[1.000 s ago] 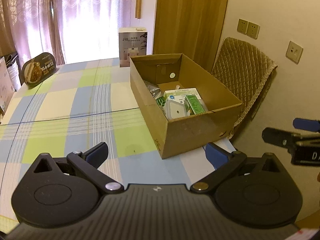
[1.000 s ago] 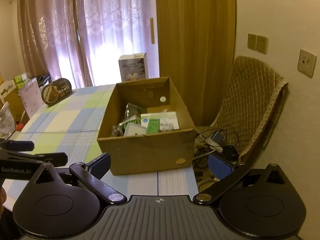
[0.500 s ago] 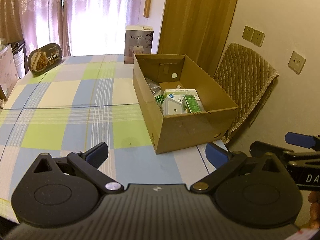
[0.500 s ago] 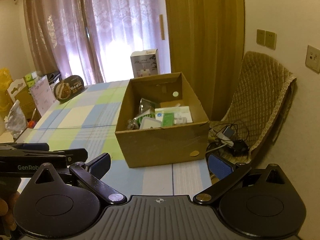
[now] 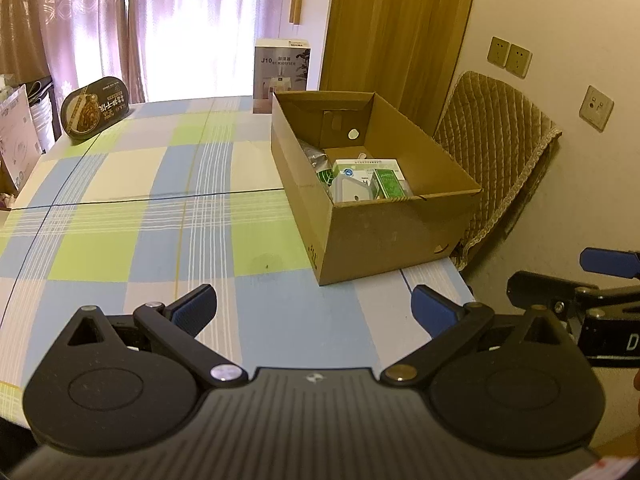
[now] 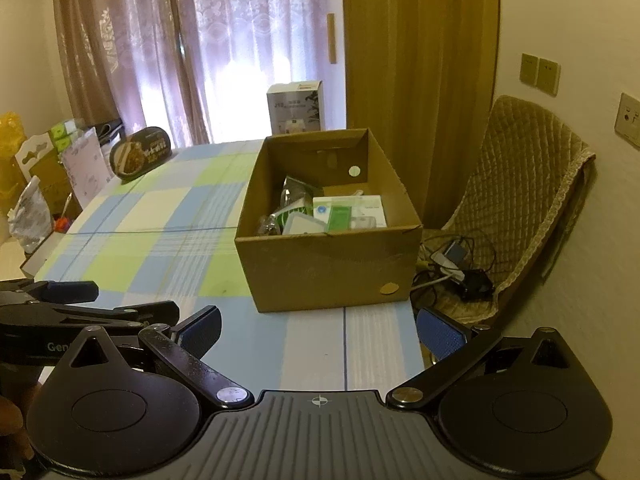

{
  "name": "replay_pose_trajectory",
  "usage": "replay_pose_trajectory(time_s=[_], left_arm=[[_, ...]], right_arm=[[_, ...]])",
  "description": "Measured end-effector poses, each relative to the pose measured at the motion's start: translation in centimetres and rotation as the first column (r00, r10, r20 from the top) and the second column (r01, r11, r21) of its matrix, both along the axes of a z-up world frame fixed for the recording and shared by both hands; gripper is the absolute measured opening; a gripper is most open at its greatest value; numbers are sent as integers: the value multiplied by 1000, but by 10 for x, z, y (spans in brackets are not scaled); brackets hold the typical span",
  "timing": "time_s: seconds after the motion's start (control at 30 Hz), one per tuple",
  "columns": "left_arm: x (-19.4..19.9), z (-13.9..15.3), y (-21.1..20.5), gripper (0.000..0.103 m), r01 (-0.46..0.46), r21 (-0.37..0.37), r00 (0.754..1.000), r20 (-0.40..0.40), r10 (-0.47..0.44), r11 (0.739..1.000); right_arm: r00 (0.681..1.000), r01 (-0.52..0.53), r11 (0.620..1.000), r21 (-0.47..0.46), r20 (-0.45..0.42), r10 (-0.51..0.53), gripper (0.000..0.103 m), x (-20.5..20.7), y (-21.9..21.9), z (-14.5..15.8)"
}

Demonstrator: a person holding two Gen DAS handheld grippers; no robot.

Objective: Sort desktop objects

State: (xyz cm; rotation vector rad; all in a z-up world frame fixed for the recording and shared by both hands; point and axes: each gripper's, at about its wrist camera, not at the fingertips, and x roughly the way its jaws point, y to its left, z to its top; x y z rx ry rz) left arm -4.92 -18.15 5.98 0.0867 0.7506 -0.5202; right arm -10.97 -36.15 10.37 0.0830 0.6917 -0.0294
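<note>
Left gripper (image 5: 314,304) and right gripper (image 6: 319,330): both spread wide, empty, held above near edge of checked worktop (image 5: 160,216). Small desktop objects (image 6: 332,216) lying inside cardboard box (image 5: 384,232) — sorting judged near finished. Next move: checking for strays — oval tin (image 5: 95,106), humidifier carton (image 5: 281,74) at far edge.

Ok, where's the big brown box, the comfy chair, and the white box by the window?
cardboard box (image 5: 384,236), left wrist view, front wall.
chair (image 6: 524,184), right wrist view, quilted backrest.
humidifier box (image 5: 280,76), left wrist view, front face.
</note>
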Motion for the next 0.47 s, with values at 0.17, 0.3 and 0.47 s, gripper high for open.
replay_pose_trajectory(time_s=[0.17,0.3,0.47], left_arm=[[0,0,-1,102,-4,11,1000,8,4,1000],[-1,0,-1,102,6,9,1000,8,-6,1000],[-2,-1,1,102,16,-14,1000,5,-16,1000]], right_arm=[[1000,2,1000,-7,5,-2,101,0,0,1],[1000,4,1000,-7,1,-4,101,0,-1,0],[1000,2,1000,-8,-4,-2,101,-2,2,-2]])
